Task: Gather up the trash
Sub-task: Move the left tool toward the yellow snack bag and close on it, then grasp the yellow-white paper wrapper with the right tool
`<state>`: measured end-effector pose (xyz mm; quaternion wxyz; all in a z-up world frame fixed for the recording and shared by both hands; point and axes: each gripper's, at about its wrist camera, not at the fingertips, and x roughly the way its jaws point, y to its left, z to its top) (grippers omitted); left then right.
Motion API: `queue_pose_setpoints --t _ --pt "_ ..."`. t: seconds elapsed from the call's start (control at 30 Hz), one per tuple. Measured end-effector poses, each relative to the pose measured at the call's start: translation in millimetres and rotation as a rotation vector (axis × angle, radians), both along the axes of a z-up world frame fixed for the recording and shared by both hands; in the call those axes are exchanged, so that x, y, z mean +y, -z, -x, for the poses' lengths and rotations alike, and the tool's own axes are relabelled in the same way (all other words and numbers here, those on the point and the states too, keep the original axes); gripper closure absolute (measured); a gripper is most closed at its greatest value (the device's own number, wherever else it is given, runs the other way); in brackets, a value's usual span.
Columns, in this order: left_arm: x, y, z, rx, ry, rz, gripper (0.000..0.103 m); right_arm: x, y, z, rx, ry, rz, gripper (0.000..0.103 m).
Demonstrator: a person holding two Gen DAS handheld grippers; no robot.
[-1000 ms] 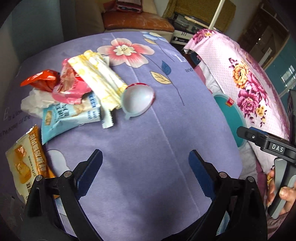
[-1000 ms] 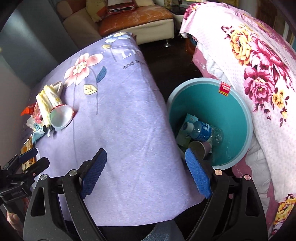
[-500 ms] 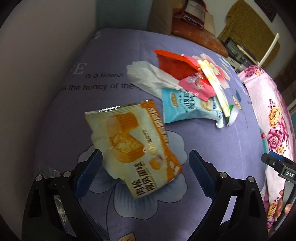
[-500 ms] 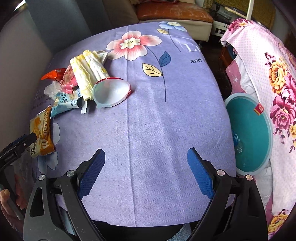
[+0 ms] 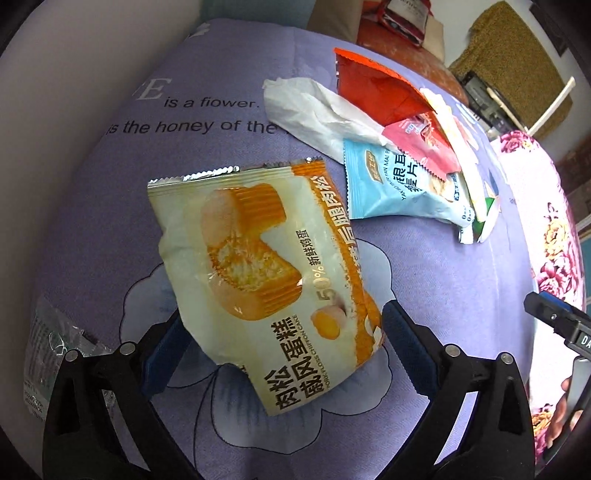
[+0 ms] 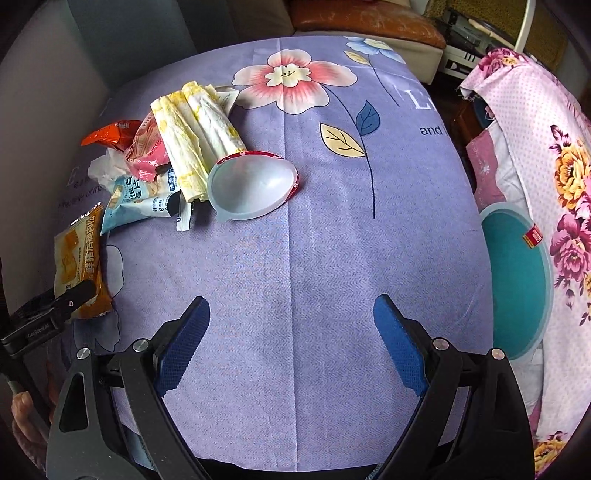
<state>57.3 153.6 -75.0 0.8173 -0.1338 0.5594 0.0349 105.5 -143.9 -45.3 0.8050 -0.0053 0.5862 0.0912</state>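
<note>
An orange and white cake wrapper (image 5: 266, 280) lies on the purple flowered tablecloth (image 5: 424, 266). My left gripper (image 5: 284, 350) points down at it with the wrapper's lower end between its jaws, which are opening; the pads do not press on it. Beyond it lies a pile: a blue packet (image 5: 399, 184), a pink packet (image 5: 421, 147), a red packet (image 5: 373, 92) and a white tissue (image 5: 314, 110). My right gripper (image 6: 290, 332) hangs open over bare cloth, nothing between its fingers. A clear plastic cup (image 6: 253, 188) and yellow-white wrappers (image 6: 192, 136) lie ahead of it to the left.
A teal bin (image 6: 517, 280) stands on the floor at the table's right edge, beside a pink floral bedcover (image 6: 554, 166). A clear printed wrapper (image 5: 48, 354) lies at the cloth's left edge. A sofa (image 6: 369, 18) stands behind the table.
The left gripper swung from the table's middle to the cake wrapper, which now sits between its jaws. The right gripper swung from above the bin to over the cloth.
</note>
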Motion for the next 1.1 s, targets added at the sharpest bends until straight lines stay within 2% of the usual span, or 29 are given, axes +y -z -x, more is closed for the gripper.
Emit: queue_pose_setpoints --t 0.13,0.2,0.23,0.27,0.3,0.4,0.63,0.77,0.97,1.0,1.03,1.1 --pt "-11 2 -6 -0.014 0.02 -0.071 0.004 -1 2 -9 0.003 0.01 -0.002 0.017" --pt "-13 1 -8 -0.045 0.016 -0.063 0.006 -1 2 -14 0.0 0.01 -0.004 0.017" --pt "-11 1 -9 -0.061 0.016 -0.061 0.01 -1 1 -18 -0.005 0.008 -0.002 0.017" --pt "-11 -2 -9 -0.077 0.018 -0.076 0.025 0 0 -21 -0.009 0.003 0.0 0.017" --pt "-10 -4 -11 -0.088 0.021 -0.077 0.035 2 -1 -25 -0.012 -0.004 0.001 0.017" --pt "3 -7 -18 -0.1 0.005 -0.035 0.045 10 -4 -39 -0.021 -0.03 -0.002 0.017" --pt "23 -8 -28 -0.121 -0.012 0.027 0.046 49 -13 -85 -0.067 -0.152 0.001 0.017" --pt "29 -9 -32 -0.136 -0.012 0.051 0.046 73 -3 -114 -0.051 -0.219 -0.002 0.017" --pt "31 -7 -37 -0.136 -0.007 0.057 0.046 90 17 -139 -0.019 -0.255 0.0 0.019" --pt "31 -7 -37 -0.136 -0.008 0.059 0.046 91 19 -140 -0.021 -0.257 -0.004 0.033" --pt "32 -7 -38 -0.137 -0.008 0.062 0.046 93 20 -141 -0.015 -0.263 -0.015 0.053" --pt "33 -6 -40 -0.141 -0.007 0.061 0.046 96 21 -139 -0.002 -0.283 -0.033 0.069"
